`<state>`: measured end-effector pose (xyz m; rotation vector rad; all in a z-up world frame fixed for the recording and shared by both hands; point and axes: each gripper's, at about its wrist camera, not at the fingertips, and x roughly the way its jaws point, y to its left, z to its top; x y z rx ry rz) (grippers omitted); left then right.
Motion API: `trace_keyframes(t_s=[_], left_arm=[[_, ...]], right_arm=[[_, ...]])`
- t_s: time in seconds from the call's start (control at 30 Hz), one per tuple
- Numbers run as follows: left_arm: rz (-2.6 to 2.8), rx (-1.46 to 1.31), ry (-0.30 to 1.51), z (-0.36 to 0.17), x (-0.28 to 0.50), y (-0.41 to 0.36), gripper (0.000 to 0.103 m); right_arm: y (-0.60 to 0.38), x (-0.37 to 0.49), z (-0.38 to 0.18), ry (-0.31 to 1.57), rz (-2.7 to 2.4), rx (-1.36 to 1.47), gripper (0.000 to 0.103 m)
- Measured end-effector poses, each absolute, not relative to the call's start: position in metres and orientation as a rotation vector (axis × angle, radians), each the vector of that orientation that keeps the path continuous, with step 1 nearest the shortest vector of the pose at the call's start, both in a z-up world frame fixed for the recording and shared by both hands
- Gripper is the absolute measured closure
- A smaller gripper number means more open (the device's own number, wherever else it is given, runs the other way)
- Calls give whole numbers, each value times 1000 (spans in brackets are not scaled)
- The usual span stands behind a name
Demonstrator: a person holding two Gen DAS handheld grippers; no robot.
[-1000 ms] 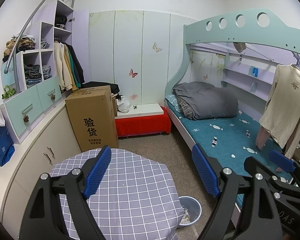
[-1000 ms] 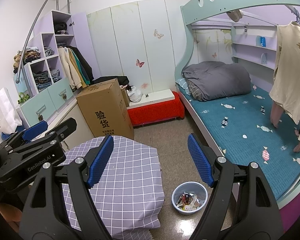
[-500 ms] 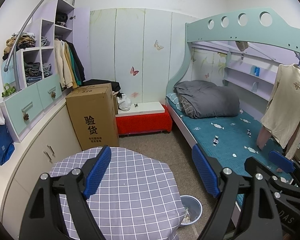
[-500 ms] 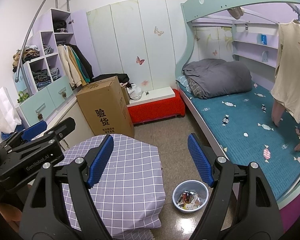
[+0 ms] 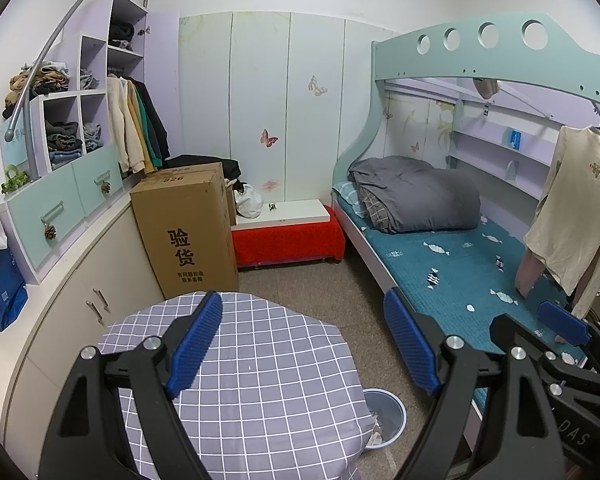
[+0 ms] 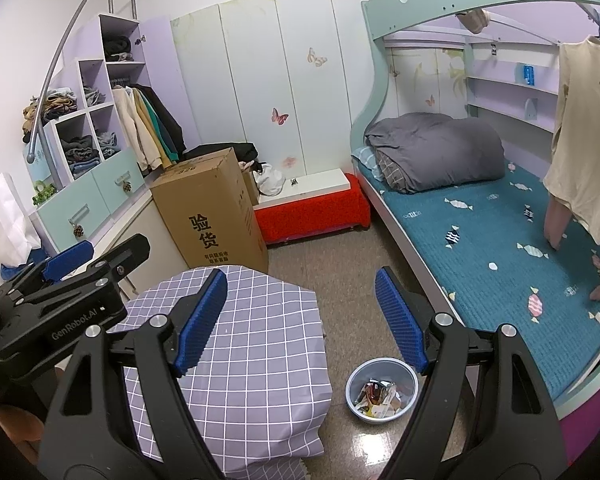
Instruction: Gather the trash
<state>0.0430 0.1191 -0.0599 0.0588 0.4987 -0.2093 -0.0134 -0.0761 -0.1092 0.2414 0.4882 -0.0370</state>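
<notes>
Two grippers, left gripper [image 5: 304, 340] and right gripper [image 6: 300, 320], hang with jaws apart, empty, over the checked-cloth surface [image 6: 252, 340]. Just beside it, the floor bin [image 6: 382, 392] holds trash [image 6: 378, 398]. Beyond: cardboard box [image 6: 212, 216], red bench [image 6: 312, 212], bunk bed [image 6: 500, 232].

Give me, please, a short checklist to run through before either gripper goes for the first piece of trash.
1. Left gripper open and empty: ok.
2. Right gripper open and empty: ok.
3. Blue bin upright on the floor beside the checked table: ok.
4. Room left in the bin: ok, wrappers cover only its bottom.
5. Loose trash picked out as a target: not ok, none shows on the tabletop or the floor.
6. Grippers apart from each other: ok, the left sits off to the side in the right wrist view.
</notes>
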Motion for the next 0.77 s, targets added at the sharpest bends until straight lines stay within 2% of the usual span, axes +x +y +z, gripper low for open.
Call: trace_keyframes(t_s=[0.77], left_arm=[[-125, 43, 596, -82, 95, 76, 21]], right_arm=[[-127, 42, -126, 582, 27, 233, 26]])
